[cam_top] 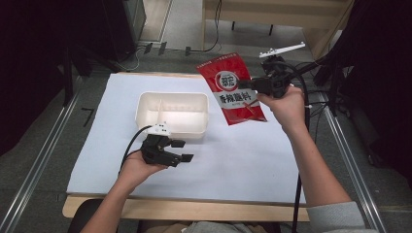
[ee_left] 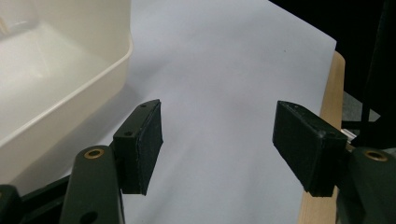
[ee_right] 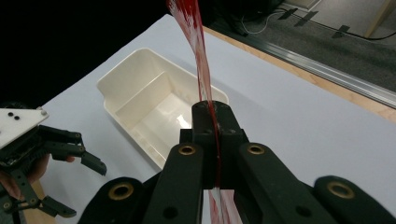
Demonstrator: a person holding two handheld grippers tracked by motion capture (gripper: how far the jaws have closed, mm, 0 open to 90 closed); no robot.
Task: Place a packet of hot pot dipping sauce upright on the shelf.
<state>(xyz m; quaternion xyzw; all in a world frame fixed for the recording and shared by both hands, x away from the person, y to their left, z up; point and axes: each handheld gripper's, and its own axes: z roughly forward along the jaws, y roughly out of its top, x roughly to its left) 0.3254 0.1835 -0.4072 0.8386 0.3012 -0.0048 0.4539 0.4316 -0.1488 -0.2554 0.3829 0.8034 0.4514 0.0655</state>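
Clearly glossy, the red packet (cam_top: 233, 89) bears white printed characters.

The red pouch (cam_top: 232, 88) is a flat, glossy sachet with a round white-and-black emblem near its top and white lettering across its middle. It hangs in the air above the far right part of the white-covered desk (cam_top: 243, 155), tilted with its top edge leaning away and to the left, pinched at its right edge between the closed jaws of the right hand-held gripper (cam_top: 248, 84). Seen edge-on from that gripper, the pouch is a thin red strip rising over the cream tray (ee_right: 140, 100).
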